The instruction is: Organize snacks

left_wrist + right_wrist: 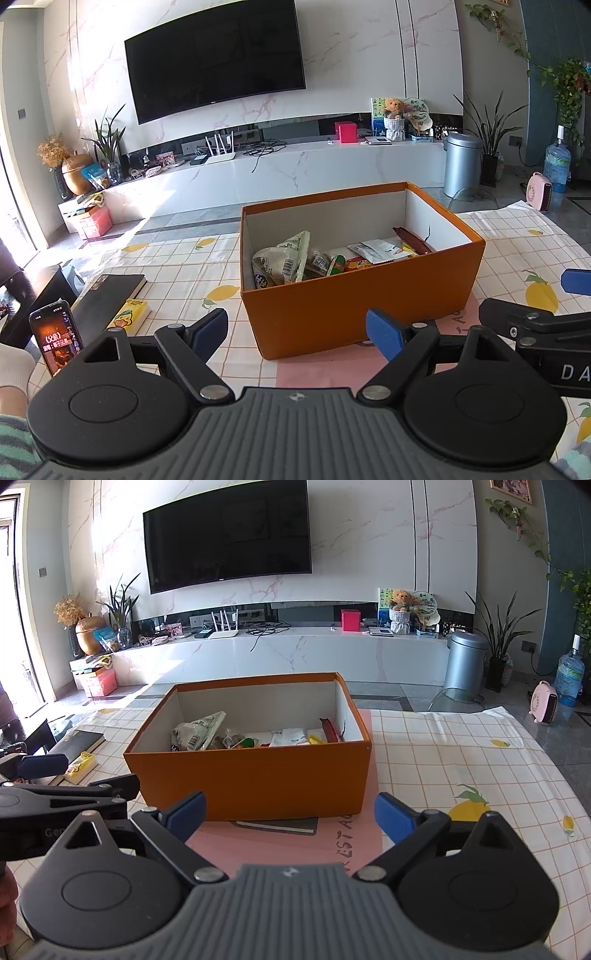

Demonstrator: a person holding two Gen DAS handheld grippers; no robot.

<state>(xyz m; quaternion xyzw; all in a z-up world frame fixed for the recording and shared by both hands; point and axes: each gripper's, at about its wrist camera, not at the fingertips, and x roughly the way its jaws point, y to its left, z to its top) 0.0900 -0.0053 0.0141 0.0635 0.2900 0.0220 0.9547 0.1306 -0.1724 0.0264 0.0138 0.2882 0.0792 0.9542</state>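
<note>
An open orange box (354, 306) stands on the table on a pink mat (291, 845); it also shows in the right wrist view (251, 775). Inside lie several snack packets: a pale green bag (286, 258), a white sachet (380, 249) and a dark red bar (410, 238). My left gripper (299, 334) is open and empty, just in front of the box. My right gripper (291, 818) is open and empty, also in front of the box. The right gripper (535, 325) shows at the right edge of the left wrist view.
A black book (107, 299), a yellow duck-print pack (129, 319) and a lit phone (55, 338) lie at the table's left. The tablecloth (461, 760) has a lemon check pattern. Beyond the table are a TV wall and a silver bin (465, 661).
</note>
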